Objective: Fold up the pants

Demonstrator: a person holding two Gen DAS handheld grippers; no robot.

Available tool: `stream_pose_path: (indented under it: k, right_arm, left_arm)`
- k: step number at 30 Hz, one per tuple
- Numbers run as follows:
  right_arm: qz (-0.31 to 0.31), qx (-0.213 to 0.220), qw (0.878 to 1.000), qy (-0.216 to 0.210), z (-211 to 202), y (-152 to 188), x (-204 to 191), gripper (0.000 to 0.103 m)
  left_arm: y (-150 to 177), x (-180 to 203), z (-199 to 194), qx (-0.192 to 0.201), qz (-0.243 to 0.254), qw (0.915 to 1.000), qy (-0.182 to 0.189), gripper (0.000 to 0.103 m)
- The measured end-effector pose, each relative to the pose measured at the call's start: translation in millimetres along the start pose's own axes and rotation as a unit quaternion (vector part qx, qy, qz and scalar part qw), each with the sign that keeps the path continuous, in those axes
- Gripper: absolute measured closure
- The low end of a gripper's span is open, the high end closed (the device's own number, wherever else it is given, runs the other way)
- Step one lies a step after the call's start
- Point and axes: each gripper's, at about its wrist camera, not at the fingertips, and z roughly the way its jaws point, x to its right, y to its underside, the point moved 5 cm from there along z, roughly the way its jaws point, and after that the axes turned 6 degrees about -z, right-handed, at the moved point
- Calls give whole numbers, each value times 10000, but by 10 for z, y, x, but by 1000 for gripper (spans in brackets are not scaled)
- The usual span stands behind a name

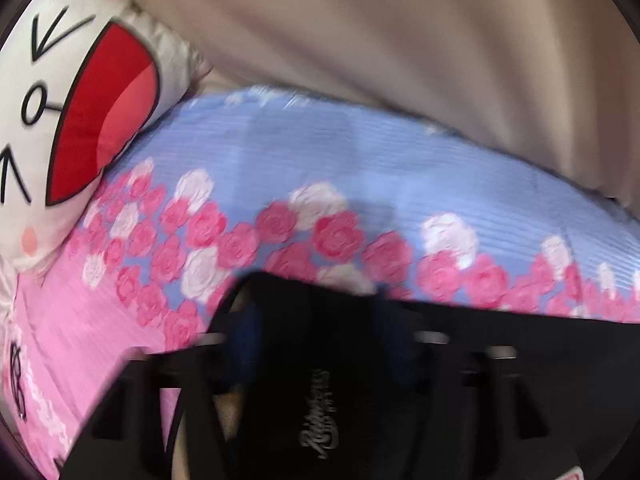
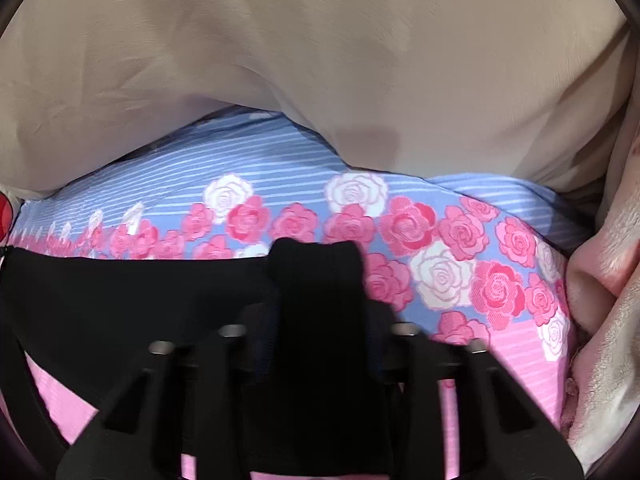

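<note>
Rose-print ribbed bedsheet (image 2: 460, 264) under smooth black pants (image 2: 120, 292), both tools (image 1: 312, 312) (image 2: 316, 272) pinching folds.

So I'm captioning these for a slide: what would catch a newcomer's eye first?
Probably the rose bedsheet, pink and white blooms on blue stripes, across the middle of both views. Next, the cartoon pillow with its wide red mouth, upper left in the left view. Then the black pants, pinched in the right tongs and the left tongs at the bottom.
</note>
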Motion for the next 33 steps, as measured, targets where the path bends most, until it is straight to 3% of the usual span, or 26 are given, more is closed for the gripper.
stream_pose_path:
  k: [1, 6, 11, 15, 19, 25, 30, 33]
  right_arm:
    - [-11, 46, 10000, 0, -39, -9, -37, 89]
    - [-138, 564, 9983, 91, -519, -56, -228, 90]
    - [-117, 844, 9963, 111, -1020, 1, -289, 90]
    - [-308, 1134, 9931, 46, -1442, 91, -451, 90]
    - [-475, 1542, 9869, -84, -1987, 276, -619, 90]
    - [-684, 1848, 9802, -182, -2605, 853, -741, 90]
    - [-758, 1539, 9850, -208, -2634, 1615, -792, 90]
    - [-565, 1186, 9909, -290, -2435, 2013, -707, 90]
  left_arm:
    - [-26, 0, -45, 83, 62, 9998, -162, 101]
    - [-66, -149, -559, 516, -127, 9979, 365, 101]
    - [-42, -276, -1040, 832, -102, 9947, 589, 100]
    - [130, -376, -1483, 1191, -144, 9872, 1051, 100]
    - [521, -531, -2087, 1407, -134, 9792, 1456, 100]
    - [1305, -836, -2550, 1415, 23, 9775, 1567, 97]
    - [2100, -1007, -2423, 897, 207, 9866, 1344, 96]
    - [2554, -1126, -2139, 498, 219, 9937, 980, 97]
